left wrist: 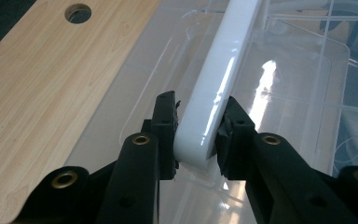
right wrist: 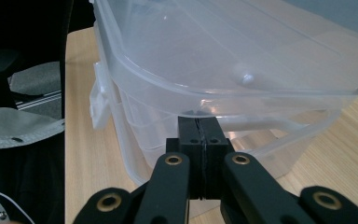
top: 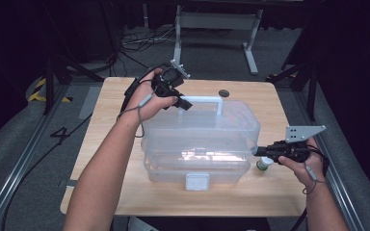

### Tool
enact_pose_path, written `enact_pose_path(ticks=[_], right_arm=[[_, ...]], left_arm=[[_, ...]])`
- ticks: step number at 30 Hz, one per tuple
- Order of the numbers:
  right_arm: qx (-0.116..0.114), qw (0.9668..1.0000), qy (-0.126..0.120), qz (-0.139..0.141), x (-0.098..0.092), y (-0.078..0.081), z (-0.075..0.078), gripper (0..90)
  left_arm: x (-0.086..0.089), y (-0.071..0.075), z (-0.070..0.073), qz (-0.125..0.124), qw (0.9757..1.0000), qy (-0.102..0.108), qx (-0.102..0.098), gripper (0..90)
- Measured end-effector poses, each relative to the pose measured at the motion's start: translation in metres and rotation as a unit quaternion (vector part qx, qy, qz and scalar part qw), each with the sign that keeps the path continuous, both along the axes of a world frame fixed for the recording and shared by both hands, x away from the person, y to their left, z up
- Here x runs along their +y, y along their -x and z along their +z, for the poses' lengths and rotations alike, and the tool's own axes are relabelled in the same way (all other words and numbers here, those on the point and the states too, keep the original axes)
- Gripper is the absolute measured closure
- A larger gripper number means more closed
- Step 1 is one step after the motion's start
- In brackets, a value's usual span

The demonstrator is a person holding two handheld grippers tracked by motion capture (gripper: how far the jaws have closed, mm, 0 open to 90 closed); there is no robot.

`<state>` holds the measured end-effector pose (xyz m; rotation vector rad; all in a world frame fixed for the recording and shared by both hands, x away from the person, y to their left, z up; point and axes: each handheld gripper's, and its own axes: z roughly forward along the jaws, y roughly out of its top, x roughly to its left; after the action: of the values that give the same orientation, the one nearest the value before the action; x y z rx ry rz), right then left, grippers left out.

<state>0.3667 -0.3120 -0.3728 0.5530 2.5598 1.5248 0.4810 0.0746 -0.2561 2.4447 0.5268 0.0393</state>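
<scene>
Lid-opening step: your left gripper (left wrist: 196, 135) is clamped on the storage box's white handle (left wrist: 216, 84), right gripper (right wrist: 204, 135) fingers together under the lid rim (right wrist: 223, 95); next, lever upward.

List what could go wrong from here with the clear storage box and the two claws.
1. The left claw grips the glossy white handle at its very end; it might slip off.
2. The shut right claw sits beneath the lid edge, gripping nothing; prying could tilt the box.
3. The small jar beside the box could get knocked.
</scene>
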Motion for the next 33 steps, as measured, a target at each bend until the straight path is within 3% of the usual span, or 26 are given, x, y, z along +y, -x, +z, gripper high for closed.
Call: enact_pose_path(ticks=[2,3,4,5,6,9,14,15,16,17,19,23,28,30,33], right_arm=[[0.001,1.0,0.0,0.001,0.0,-0.001,0.0,90.0],[0.001,1.0,0.0,0.001,0.001,-0.001,0.0,90.0],[-0.004,1.0,-0.001,0.0,0.001,-0.002,0.0,90.0],[-0.004,1.0,-0.002,0.002,0.003,-0.003,0.001,90.0],[-0.004,1.0,-0.001,0.003,0.004,-0.003,0.001,90.0],[-0.004,1.0,0.003,0.002,0.004,-0.003,0.001,90.0],[-0.005,1.0,0.004,0.002,0.005,-0.003,0.001,90.0],[-0.004,1.0,0.004,0.002,0.005,-0.003,0.001,90.0],[-0.003,1.0,0.005,0.004,0.006,-0.003,0.001,90.0],[-0.004,1.0,0.007,0.003,0.006,-0.003,0.001,90.0],[-0.003,0.9999,0.009,0.004,0.006,-0.003,0.001,90.0],[-0.004,0.9999,0.01,0.001,0.006,-0.003,0.001,90.0],[-0.007,0.9999,0.008,-0.005,0.006,-0.002,0.002,90.0],[-0.008,0.9999,0.006,-0.009,0.006,-0.002,0.003,90.0],[-0.007,0.9999,0.0,-0.013,0.006,-0.002,0.003,90.0]], left_arm=[[0.0,-0.001,-0.001,-0.001,0.9999,0.008,0.006,62.9],[0.0,0.001,-0.002,0.003,0.9997,0.021,0.012,62.9],[-0.001,0.002,-0.002,0.003,0.9997,0.022,0.007,56.6],[-0.004,0.006,-0.001,0.001,0.9999,0.009,-0.009,50.2],[-0.006,0.008,-0.001,0.0,0.9999,-0.001,-0.017,48.9],[-0.007,0.01,-0.001,0.002,0.9997,-0.004,-0.024,47.0],[-0.004,0.007,-0.002,0.005,0.9998,0.011,-0.013,46.7],[-0.004,0.006,-0.002,0.009,0.9997,0.014,-0.017,45.7],[-0.003,0.004,-0.003,0.018,0.9995,0.014,-0.022,38.7],[-0.002,0.002,-0.003,0.035,0.9989,0.002,-0.031,34.3],[0.0,0.001,-0.003,0.034,0.9989,-0.001,-0.032,36.7],[0.01,0.004,0.0,0.038,0.9984,0.032,-0.025,36.6],[0.019,0.015,0.01,0.039,0.9965,0.057,-0.048,34.2],[0.024,0.021,0.014,0.042,0.9952,0.066,-0.06,33.9],[0.034,0.031,0.02,0.053,0.9913,0.092,-0.078,34.0]])
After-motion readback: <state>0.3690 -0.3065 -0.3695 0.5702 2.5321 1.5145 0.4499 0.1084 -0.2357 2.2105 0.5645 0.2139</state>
